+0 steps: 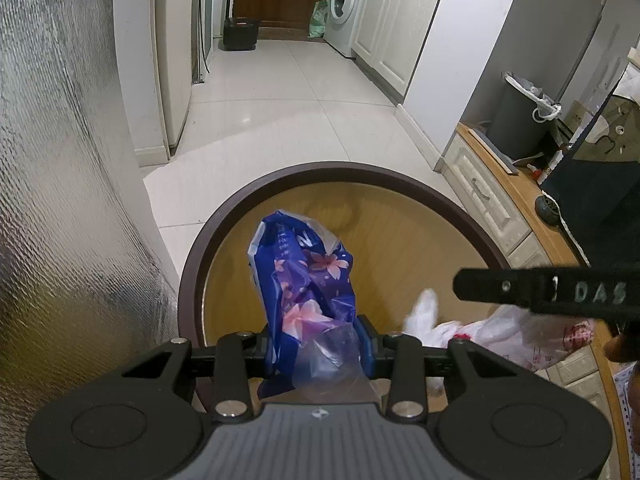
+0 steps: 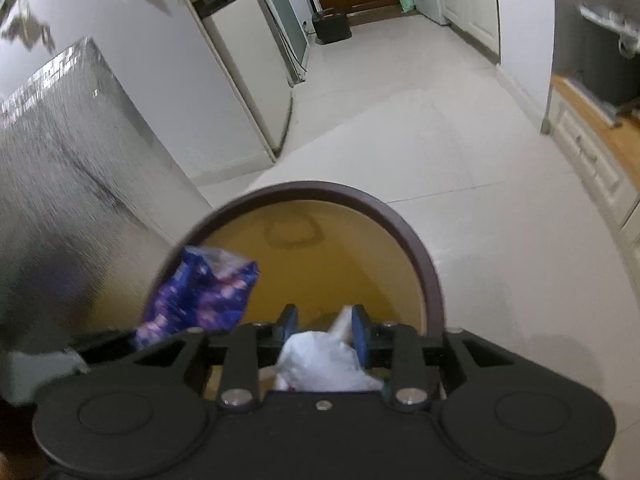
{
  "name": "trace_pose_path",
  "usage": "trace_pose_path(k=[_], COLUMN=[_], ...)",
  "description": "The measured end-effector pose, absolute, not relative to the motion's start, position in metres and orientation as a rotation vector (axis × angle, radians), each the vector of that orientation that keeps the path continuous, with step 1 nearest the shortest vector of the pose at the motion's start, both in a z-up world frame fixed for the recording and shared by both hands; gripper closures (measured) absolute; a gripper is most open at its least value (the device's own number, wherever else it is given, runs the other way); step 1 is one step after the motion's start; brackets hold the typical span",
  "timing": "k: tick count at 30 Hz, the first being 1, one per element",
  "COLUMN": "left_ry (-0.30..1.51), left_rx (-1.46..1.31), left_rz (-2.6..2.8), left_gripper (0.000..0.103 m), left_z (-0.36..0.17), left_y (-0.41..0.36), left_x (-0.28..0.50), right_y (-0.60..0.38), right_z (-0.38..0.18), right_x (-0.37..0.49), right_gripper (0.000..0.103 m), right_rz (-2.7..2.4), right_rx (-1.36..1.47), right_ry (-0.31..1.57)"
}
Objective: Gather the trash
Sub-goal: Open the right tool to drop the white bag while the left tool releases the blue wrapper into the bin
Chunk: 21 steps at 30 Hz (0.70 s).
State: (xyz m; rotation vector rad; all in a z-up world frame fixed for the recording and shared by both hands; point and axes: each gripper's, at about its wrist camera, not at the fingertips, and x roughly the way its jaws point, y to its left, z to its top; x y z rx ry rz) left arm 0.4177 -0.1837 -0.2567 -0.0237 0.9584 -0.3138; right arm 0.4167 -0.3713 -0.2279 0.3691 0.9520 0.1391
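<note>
The blue flowered wrapper (image 1: 304, 280) is clamped between the left gripper (image 1: 318, 350) jaws and the white plastic bag (image 2: 320, 360) between the right gripper (image 2: 324, 326) jaws, both over the round bin (image 1: 192, 280), so I would open only above its mouth; "DAS" reads rightward.
</note>
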Motion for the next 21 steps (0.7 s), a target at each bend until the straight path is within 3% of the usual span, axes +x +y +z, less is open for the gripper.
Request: trace_pose_path(k=[2, 3, 7, 11, 15, 21], left_ry=[0.959, 0.958, 0.956, 0.957, 0.960, 0.961], left_rx=[-0.024, -0.024, -0.025, -0.024, -0.027, -0.026], left_rz=[-0.314, -0.313, -0.315, -0.319, -0.322, -0.321], left_gripper=[0.064, 0.064, 0.064, 0.064, 0.064, 0.064], left_z=[-0.256, -0.256, -0.255, -0.255, -0.256, -0.255], left_y=[-0.184, -0.183, -0.183, -0.184, -0.182, -0.182], left_x=[0.418, 0.418, 0.417, 0.416, 0.417, 0.418], right_y=[-0.374, -0.375, -0.380, -0.393, -0.395, -0.392], right_z=[-0.228, -0.228, -0.231, -0.237, -0.237, -0.236], right_x=[0.418, 0.418, 0.420, 0.422, 0.422, 0.423], right_gripper=[0.076, 0.091, 0.091, 0.058, 0.031, 0.029], right_rz=[0.154, 0.157, 0.152, 0.137, 0.152, 0.153], right_rx=[0.432, 0.453, 0.548, 0.672, 0.725, 0.714], right_ry=[0.941, 0.936, 0.926, 0.929, 0.899, 0.898])
